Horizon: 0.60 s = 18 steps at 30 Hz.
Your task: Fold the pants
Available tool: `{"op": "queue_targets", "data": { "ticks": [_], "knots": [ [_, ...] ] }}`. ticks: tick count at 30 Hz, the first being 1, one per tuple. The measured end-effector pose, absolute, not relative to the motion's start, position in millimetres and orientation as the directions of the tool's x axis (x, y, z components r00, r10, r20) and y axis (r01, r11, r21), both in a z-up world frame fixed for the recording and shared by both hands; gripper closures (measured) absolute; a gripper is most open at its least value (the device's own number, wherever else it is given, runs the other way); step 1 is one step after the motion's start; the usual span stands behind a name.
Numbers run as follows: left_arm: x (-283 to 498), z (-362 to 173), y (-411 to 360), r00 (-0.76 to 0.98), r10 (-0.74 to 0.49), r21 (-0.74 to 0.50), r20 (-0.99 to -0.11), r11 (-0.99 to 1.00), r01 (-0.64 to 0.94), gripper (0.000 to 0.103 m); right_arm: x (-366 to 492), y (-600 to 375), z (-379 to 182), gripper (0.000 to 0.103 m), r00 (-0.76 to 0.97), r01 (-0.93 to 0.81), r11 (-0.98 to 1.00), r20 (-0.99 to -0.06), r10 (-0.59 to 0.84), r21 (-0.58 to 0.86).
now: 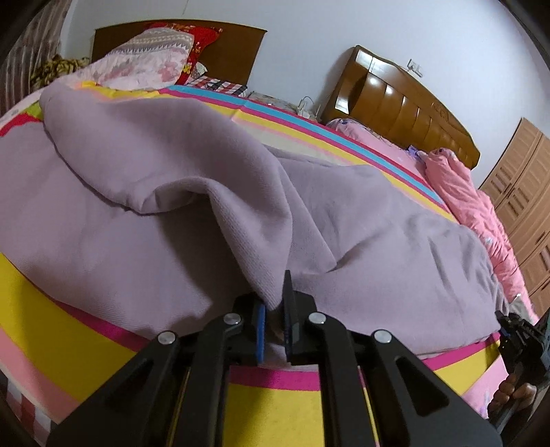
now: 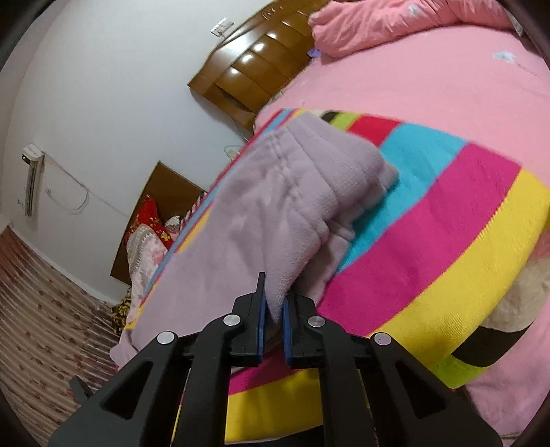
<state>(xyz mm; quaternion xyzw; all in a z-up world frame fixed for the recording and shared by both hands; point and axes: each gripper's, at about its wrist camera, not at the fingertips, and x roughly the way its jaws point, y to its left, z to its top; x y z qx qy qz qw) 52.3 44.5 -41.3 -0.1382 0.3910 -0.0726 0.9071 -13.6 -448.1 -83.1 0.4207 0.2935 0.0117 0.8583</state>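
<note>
Right claw (image 2: 274,318) clamping pants (image 2: 275,213)

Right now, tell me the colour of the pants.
Pale lilac pants, plain, seen best in the left wrist view.

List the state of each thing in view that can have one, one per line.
Left gripper: shut on a fold of the pants.
Right gripper: shut on the pants' near edge.
Lilac pants: rumpled on the bed, partly lifted, not yet folded flat.
Striped blanket: spread under the pants.
Pink quilt: bunched up by the headboard.
Wardrobe: doors closed.
</note>
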Motion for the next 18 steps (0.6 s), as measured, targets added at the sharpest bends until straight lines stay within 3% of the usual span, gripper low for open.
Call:
{"op": "queue_targets", "data": {
  "ticks": [3, 6, 7, 9, 12, 15, 18],
  "knots": [
    [52.3, -39.2, 44.3, 0.681, -0.234, -0.303, -0.694, 0.953, 0.019, 0.093, -17.3, -452.6, -77.0, 0.092, 0.813, 0.237, 0.639, -0.509, 0.283, 0.732],
    [54.5, -38.6, 43.6, 0.682, -0.236, -0.304, -0.693, 0.953, 0.021, 0.093, -31.9, -455.5, -50.5, 0.057, 0.832, 0.313, 0.698, -0.541, 0.126, 0.644],
    [54.7, -39.1, 44.1, 0.684, -0.232, -0.3, -0.692, 0.954, 0.02, 0.093, -36.6, -453.9, -37.2, 0.052, 0.857, 0.302, 0.739, -0.511, 0.066, 0.602],
    [54.7, -38.9, 42.0, 0.689, -0.221, -0.289, -0.69, 0.957, 0.018, 0.093, -38.8, -446.8, -17.2, 0.05, 0.881, 0.288, 0.807, -0.473, -0.012, 0.516],
    [54.9, -38.7, 41.2, 0.691, -0.217, -0.283, -0.69, 0.959, 0.019, 0.093, -21.1, -427.8, -5.7, 0.05, 0.889, 0.211, 0.891, -0.458, -0.004, 0.403],
    [55.7, -38.8, 42.9, 0.685, -0.235, -0.309, -0.689, 0.951, 0.015, 0.092, 9.5, -417.9, -31.8, 0.046, 0.82, 0.216, 0.924, -0.572, 0.002, 0.314],
    [56.6, -39.5, 47.2, 0.676, -0.254, -0.333, -0.692, 0.943, 0.013, 0.091, 9.9, -420.0, -43.5, 0.046, 0.817, 0.258, 0.924, -0.575, -0.054, 0.281]
  ]
}}
